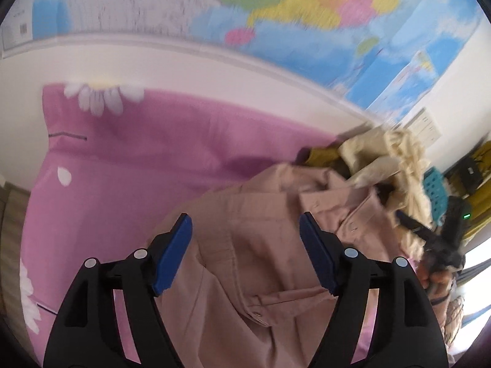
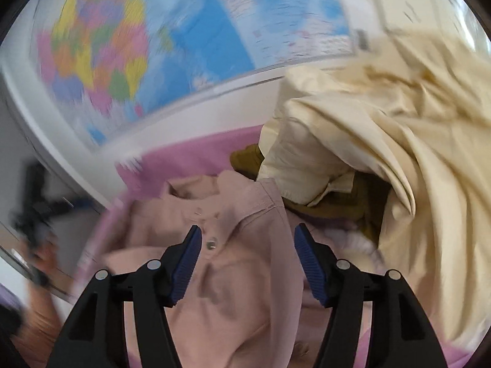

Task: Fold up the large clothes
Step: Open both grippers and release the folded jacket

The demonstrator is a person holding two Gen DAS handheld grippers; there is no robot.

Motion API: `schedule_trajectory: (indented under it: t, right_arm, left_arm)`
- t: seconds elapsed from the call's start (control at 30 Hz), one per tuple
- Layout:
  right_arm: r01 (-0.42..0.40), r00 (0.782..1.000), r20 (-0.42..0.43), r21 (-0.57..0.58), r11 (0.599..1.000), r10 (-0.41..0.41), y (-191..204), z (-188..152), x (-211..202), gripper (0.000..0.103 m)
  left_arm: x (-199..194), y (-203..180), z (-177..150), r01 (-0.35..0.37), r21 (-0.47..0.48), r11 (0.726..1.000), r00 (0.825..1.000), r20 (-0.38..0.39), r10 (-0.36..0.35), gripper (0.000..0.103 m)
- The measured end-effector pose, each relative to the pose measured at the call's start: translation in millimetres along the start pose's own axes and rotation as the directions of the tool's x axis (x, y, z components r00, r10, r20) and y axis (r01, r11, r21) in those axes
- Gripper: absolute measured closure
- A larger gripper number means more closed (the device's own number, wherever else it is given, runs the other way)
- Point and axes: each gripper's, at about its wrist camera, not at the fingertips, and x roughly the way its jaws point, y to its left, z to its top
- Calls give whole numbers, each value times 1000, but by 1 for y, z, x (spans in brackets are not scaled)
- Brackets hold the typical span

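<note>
Both tongs released over the pink shirt

My left tongs [image 1: 245, 254] and right tongs [image 2: 248, 260] gape, the pink shirt [image 1: 245, 230] lying directly under both on the bed (collar nearer my right).

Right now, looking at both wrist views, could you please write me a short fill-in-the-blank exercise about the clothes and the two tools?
1. The garment with snap buttons under both tools is dusty ____.
2. The bedsheet under it is pink with white ____.
3. Both the left tool and the right tool stand ____, pads off the cloth.
4. The crumpled garment farther back is ____ coloured.

Missing words: pink; flowers; open; cream
</note>
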Motion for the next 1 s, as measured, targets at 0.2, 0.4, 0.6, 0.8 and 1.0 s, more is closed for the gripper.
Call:
schedule_trajectory:
  t: [0.2, 0.4, 0.6, 0.8, 1.0]
  right_arm:
    - [148, 985, -59, -208, 967, -163, 24, -1, 37, 39]
    - [165, 977, -91, -251, 954, -193, 19, -3, 53, 99]
    - [53, 998, 24, -126, 991, -51, 2, 9, 2, 100]
    - [-73, 992, 113, 93, 993, 62, -44, 24, -25, 100]
    - [-48, 999, 9, 214, 976, 47, -69, 10, 20, 100]
  left_arm:
    - [9, -26, -19, -70, 148, 986, 995, -56, 79, 29]
    - [45, -39, -57, -149, 308, 940, 961, -178, 211, 31]
    - [48, -28, -50, -198, 304, 932, 959, -135, 248, 98]
    - [15, -16, 7, -214, 141, 966, 977, 24, 213, 99]
    - [48, -5, 30, -253, 53, 966, 966, -35, 255, 98]
